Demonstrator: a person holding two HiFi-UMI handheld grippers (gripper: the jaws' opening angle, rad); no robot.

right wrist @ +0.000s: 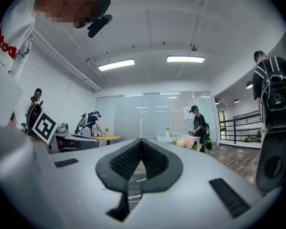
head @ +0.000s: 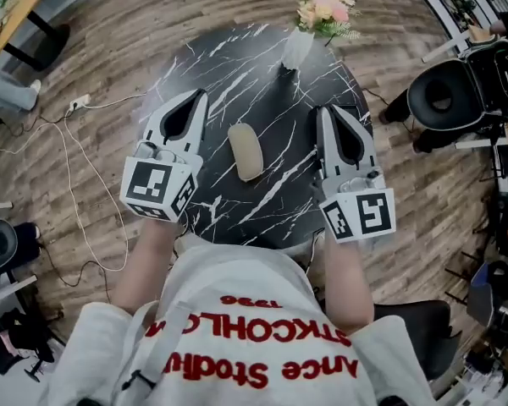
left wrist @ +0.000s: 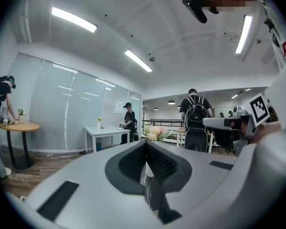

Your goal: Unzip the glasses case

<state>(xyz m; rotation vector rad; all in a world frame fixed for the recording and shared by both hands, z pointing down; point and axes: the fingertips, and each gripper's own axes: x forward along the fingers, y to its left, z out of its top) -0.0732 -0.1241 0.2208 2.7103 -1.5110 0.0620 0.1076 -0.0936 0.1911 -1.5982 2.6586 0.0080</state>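
Observation:
In the head view a beige oval glasses case (head: 245,150) lies closed on the round black marble table (head: 237,66), between my two grippers. My left gripper (head: 201,95) is held level to the case's left, above the table, jaws shut and empty. My right gripper (head: 320,110) hangs level to the case's right, jaws also together with nothing in them. Neither gripper touches the case. The left gripper view shows its jaws (left wrist: 145,142) meeting at the tips, looking out across the room. In the right gripper view the jaws (right wrist: 141,140) are likewise pressed together. The case is in neither gripper view.
A white vase of pink flowers (head: 309,24) stands at the table's far edge. A black office chair (head: 444,96) is to the right, and a power strip (head: 78,102) with cables lies on the wooden floor at left. People (left wrist: 196,120) and a white table (left wrist: 106,131) are across the room.

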